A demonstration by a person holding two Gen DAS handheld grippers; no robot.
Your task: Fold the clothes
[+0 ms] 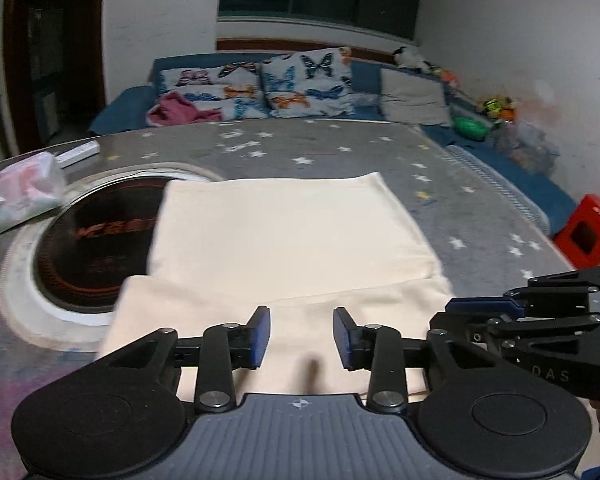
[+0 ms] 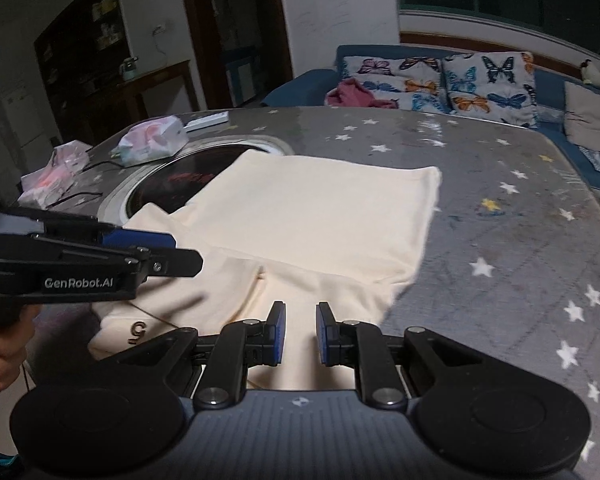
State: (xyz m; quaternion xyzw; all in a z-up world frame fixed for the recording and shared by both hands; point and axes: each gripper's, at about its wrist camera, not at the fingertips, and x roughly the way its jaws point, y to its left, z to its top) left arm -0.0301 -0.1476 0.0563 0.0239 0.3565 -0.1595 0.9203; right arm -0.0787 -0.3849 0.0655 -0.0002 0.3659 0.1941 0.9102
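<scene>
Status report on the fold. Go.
Left claw open, right claw open, both above near edge. Cream garment part-folded on table, overlapping induction hob. Nothing blocking.

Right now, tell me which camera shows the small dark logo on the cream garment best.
The right wrist view. The logo sits in plain sight on the near left part of the cream garment, beside the right gripper. In the left wrist view no logo can be made out; only a dark blurred streak shows between the left gripper's fingers.
</scene>
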